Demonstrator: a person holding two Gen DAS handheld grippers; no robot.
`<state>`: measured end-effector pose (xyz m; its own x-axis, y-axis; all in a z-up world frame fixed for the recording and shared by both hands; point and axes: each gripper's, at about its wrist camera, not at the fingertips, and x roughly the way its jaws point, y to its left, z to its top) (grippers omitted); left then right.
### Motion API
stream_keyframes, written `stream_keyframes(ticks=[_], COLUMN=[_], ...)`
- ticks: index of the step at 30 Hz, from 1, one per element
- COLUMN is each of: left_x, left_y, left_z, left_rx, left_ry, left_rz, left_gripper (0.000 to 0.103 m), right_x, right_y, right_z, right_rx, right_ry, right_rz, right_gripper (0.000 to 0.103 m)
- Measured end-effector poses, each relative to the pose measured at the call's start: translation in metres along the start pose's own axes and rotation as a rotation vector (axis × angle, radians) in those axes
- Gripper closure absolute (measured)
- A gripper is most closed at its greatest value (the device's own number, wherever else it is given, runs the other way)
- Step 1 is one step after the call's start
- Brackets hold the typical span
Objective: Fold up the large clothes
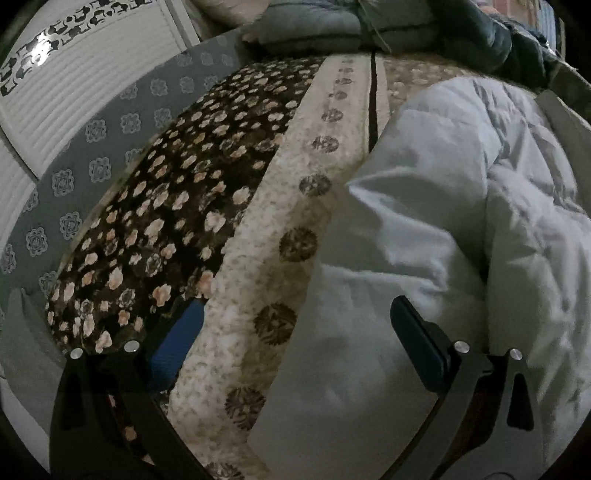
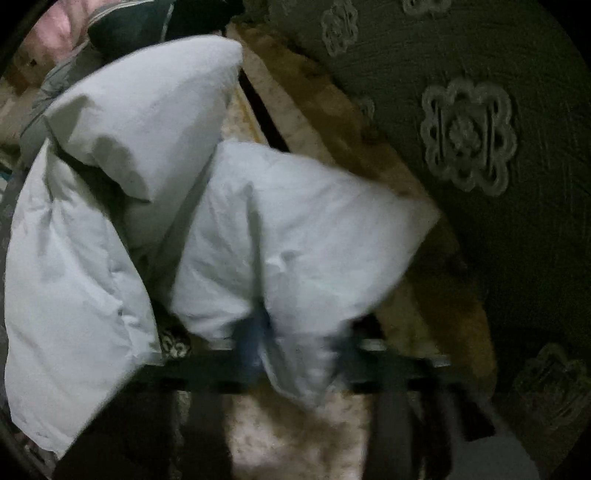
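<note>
A white puffy padded garment lies bunched on a bed with a floral blanket. My left gripper is open and empty, its jaws wide apart just above the garment's left edge and the blanket's cream band. In the right wrist view the same white garment fills the middle, one part lifted and blurred. My right gripper is blurred by motion; a fold of the white garment sits between its fingers and it looks shut on it.
A grey carpet with flower motifs lies beside the bed, also in the right wrist view. White cabinet panels stand at the far left. Grey and dark clothes are piled at the bed's far end.
</note>
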<state>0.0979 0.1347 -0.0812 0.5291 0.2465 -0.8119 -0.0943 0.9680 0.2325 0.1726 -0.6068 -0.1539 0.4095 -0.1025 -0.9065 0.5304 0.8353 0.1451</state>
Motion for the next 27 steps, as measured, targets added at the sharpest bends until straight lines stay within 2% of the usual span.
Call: stream_keyframes(ticks=[2, 3, 5, 6, 7, 8, 9, 12, 15, 18, 20, 23, 25, 27], left_x=[-0.005, -0.007, -0.013, -0.016, -0.019, -0.025, -0.029, -0.049, -0.067, -0.081, -0.09, -0.104, -0.107, -0.108], left_y=[0.003, 0.005, 0.014, 0.018, 0.024, 0.033, 0.038, 0.053, 0.046, 0.014, -0.006, -0.052, -0.079, -0.104], left_z=[0.002, 0.003, 0.006, 0.007, 0.008, 0.009, 0.01, 0.015, 0.025, 0.043, 0.052, 0.072, 0.084, 0.094], left_rx=[-0.026, -0.039, -0.072, -0.091, -0.118, -0.167, -0.199, -0.306, -0.346, -0.305, -0.281, -0.252, -0.257, -0.279], left_ry=[-0.018, -0.025, -0.046, -0.055, -0.064, -0.079, -0.089, -0.14, -0.181, -0.207, -0.232, -0.266, -0.264, -0.245], left_rz=[0.008, 0.014, 0.071, 0.09, 0.103, 0.116, 0.12, 0.125, 0.096, 0.055, 0.022, -0.048, -0.107, -0.175], left_gripper=[0.003, 0.003, 0.003, 0.003, 0.003, 0.003, 0.003, 0.003, 0.003, 0.003, 0.003, 0.003, 0.003, 0.003], right_x=[-0.027, -0.053, -0.096, -0.113, -0.151, -0.168, -0.196, -0.238, -0.246, -0.238, -0.225, -0.203, -0.189, -0.169], right_y=[-0.004, -0.008, -0.022, -0.029, -0.042, -0.047, -0.053, -0.053, -0.036, -0.005, 0.019, 0.061, 0.094, 0.134], right_z=[0.006, 0.01, 0.014, 0.013, 0.009, 0.006, 0.0, -0.008, -0.005, 0.002, 0.005, 0.002, 0.0, 0.002], right_rx=[0.01, 0.014, 0.061, 0.094, 0.156, 0.18, 0.214, 0.218, 0.153, 0.081, 0.101, 0.074, 0.044, 0.0], right_ry=[-0.096, -0.198, -0.356, -0.416, -0.542, -0.593, -0.683, -0.805, -0.82, -0.782, -0.719, -0.655, -0.638, -0.608], right_rz=[-0.054, -0.154, -0.29, -0.327, -0.377, -0.383, -0.39, -0.376, -0.328, -0.221, -0.068, 0.078, 0.147, 0.268], right_gripper=[0.095, 0.095, 0.096, 0.096, 0.096, 0.096, 0.096, 0.096, 0.096, 0.095, 0.095, 0.095, 0.095, 0.095])
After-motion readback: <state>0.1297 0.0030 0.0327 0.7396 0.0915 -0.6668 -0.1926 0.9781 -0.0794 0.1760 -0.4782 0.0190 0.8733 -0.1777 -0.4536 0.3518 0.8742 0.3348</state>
